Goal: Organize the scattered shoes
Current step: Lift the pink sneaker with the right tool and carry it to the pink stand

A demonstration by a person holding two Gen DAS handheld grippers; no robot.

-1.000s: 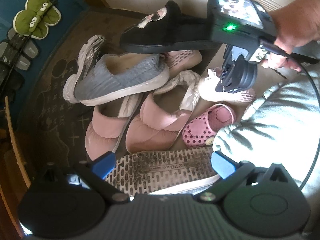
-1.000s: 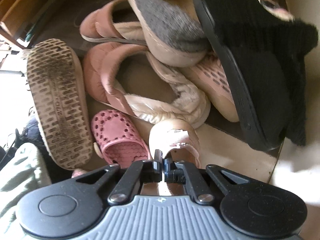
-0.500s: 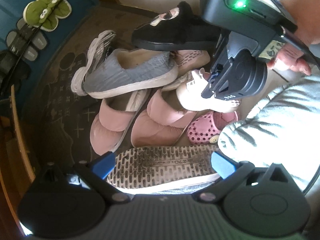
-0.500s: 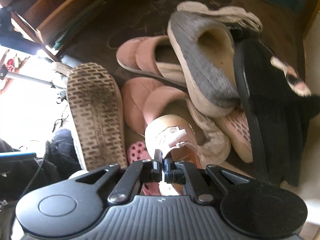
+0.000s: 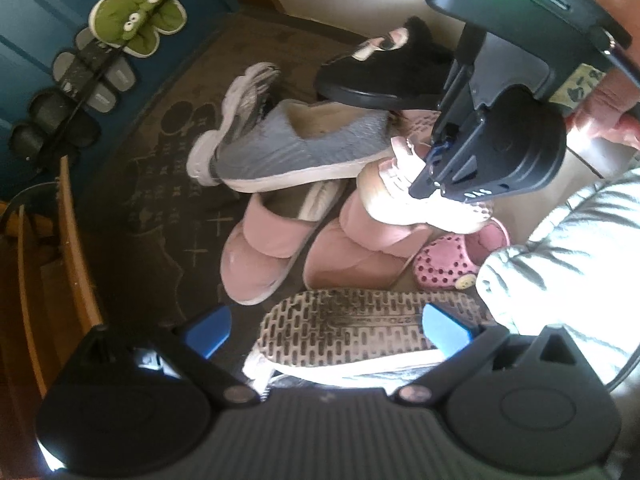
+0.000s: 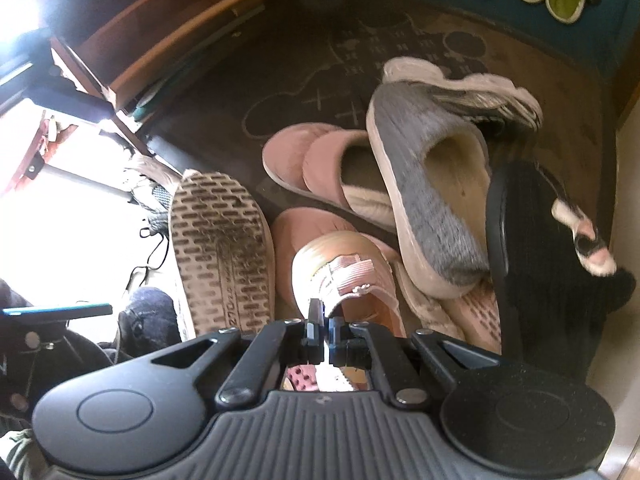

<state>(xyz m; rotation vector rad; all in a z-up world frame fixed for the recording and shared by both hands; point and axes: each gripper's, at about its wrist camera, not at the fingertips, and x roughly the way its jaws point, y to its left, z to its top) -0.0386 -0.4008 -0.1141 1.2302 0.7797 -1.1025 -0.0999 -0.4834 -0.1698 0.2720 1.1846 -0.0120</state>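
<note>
Between your right gripper's (image 6: 324,322) closed jaws hangs the small pink shoe (image 6: 340,276), pinched at its strap above the pile (image 5: 304,200) — carry it somewhere tidy. Your left gripper (image 5: 326,330) gapes empty over an upturned sole (image 5: 360,332). Only the left view shows the lift.

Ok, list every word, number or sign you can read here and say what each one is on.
"270": moulded into the tread of the upturned sole, readable in both wrist views; smaller characters beside it are too blurred to read.
Grey slides by the blue wall: marks on the straps, too small to read.
Nothing else legible; the mat bears only drawn shapes and crosses.
</note>
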